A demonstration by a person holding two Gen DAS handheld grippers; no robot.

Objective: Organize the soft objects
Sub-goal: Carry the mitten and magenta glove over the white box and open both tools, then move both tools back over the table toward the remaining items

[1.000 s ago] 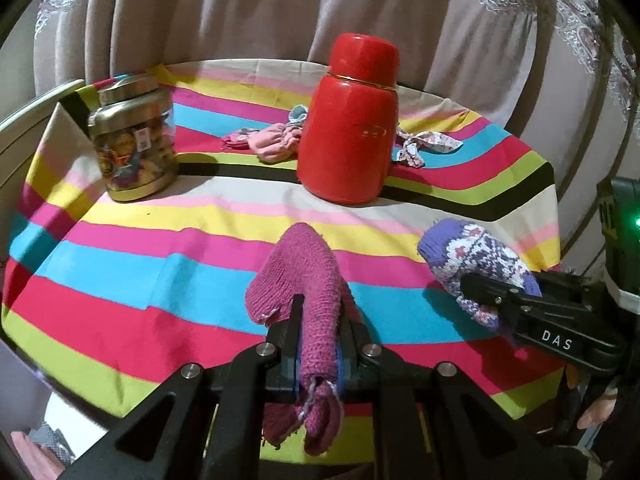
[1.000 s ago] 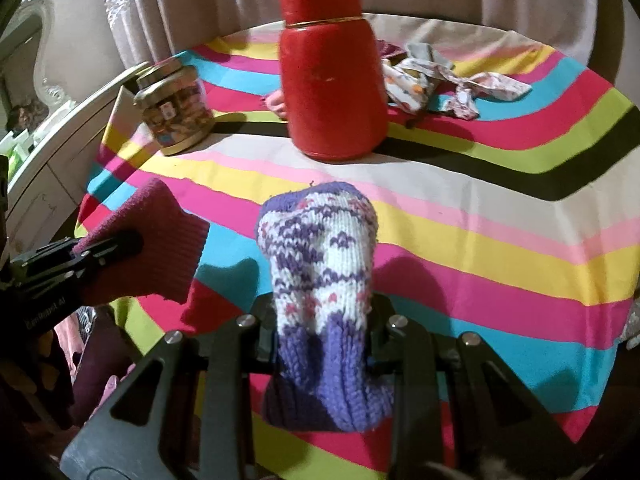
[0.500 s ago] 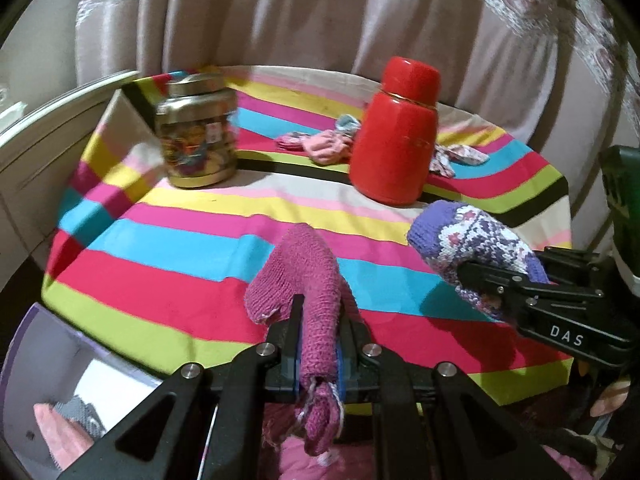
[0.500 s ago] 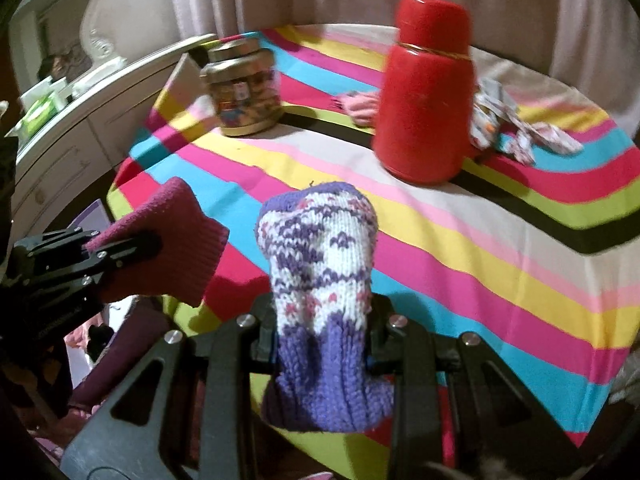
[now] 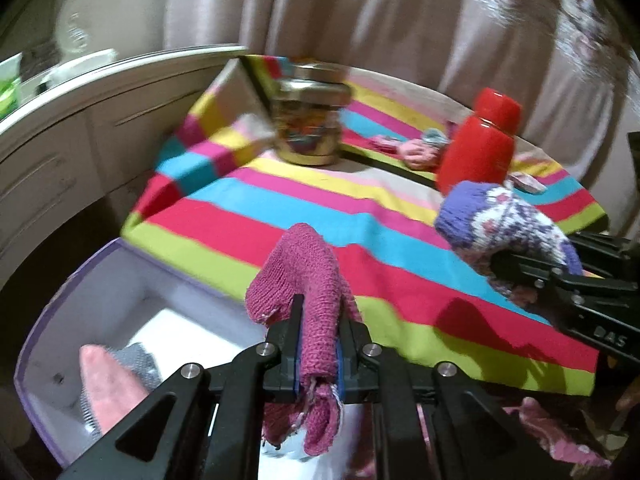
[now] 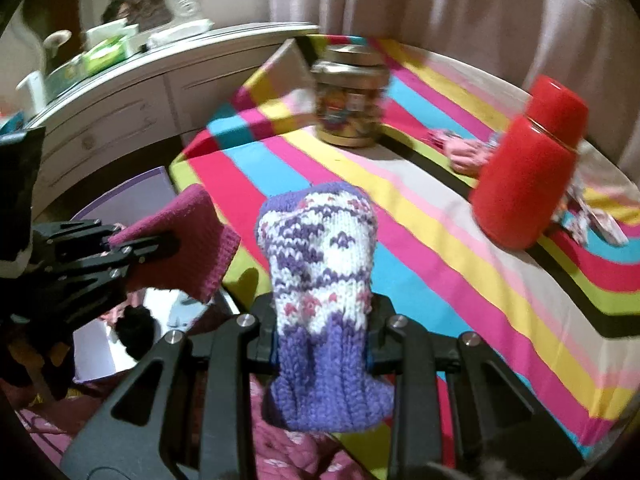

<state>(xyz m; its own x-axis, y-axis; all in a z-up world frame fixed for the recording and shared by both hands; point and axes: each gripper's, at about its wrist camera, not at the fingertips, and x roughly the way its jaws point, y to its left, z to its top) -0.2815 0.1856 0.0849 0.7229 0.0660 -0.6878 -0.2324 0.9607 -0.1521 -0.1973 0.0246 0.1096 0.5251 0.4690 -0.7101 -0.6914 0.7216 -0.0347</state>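
Magenta knit sock (image 5: 308, 280) stands lengthwise up out of my left fingers (image 5: 297, 320), clenched on it. My right fingers (image 6: 262, 344) grasp the purple-white sock (image 6: 320, 264), likewise upright; "DAS" (image 5: 610, 336) marks them.

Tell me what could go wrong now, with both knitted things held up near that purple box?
1. The left gripper pinches only a narrow fold of the magenta knitted mitten; it might slip out and land beside the purple box.
2. The right gripper holds the purple-and-white knitted mitten close to the left one; they could bump.
3. Swinging wide might knock the red bottle or the glass jar.
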